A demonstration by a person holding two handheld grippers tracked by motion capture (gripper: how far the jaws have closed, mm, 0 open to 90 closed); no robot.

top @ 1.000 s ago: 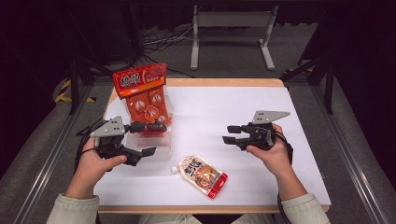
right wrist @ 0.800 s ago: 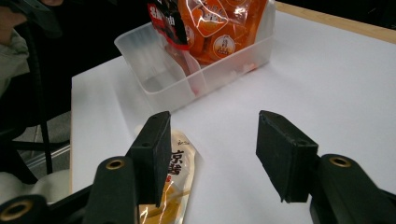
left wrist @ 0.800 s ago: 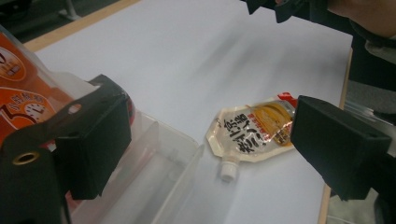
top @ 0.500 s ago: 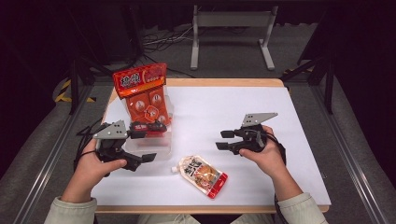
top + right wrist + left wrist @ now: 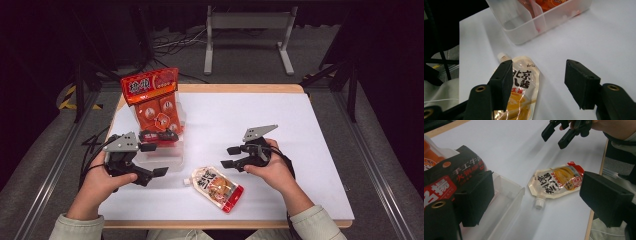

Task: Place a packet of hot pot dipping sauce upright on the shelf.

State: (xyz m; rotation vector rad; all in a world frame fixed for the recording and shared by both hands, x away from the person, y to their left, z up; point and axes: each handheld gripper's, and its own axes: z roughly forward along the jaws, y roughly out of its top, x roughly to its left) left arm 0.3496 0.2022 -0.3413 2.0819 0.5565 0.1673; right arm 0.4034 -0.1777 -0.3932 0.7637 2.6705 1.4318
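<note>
We have the spouted sauce pouch (image 5: 216,186) lying flat on the white table (image 5: 300,130), near the front edge, between our two hands and well clear of the clear plastic bin (image 5: 160,152) that stands to its left. Its long axis runs diagonally: the white spout (image 5: 539,203) points toward the bin, and the red bottom end points back toward our right forearm.

Our right tool (image 5: 228,156) hangs just above and behind the pouch, slightly to its right, pointing left and downward at it. Its jaws have just been opening and now stand spread with nothing between them; in the right gripper view the pouch (image 5: 520,92) sits under the left-hand jaw rather than centred in the gap. This hand is plainly the nearer one, so we judge the pick falls to it, with a short shift toward the pouch's middle.

Our left tool (image 5: 159,159) straddles the bin's near end wall, jaws spread wide, beside the red snack bag (image 5: 155,102) standing in the bin.
</note>
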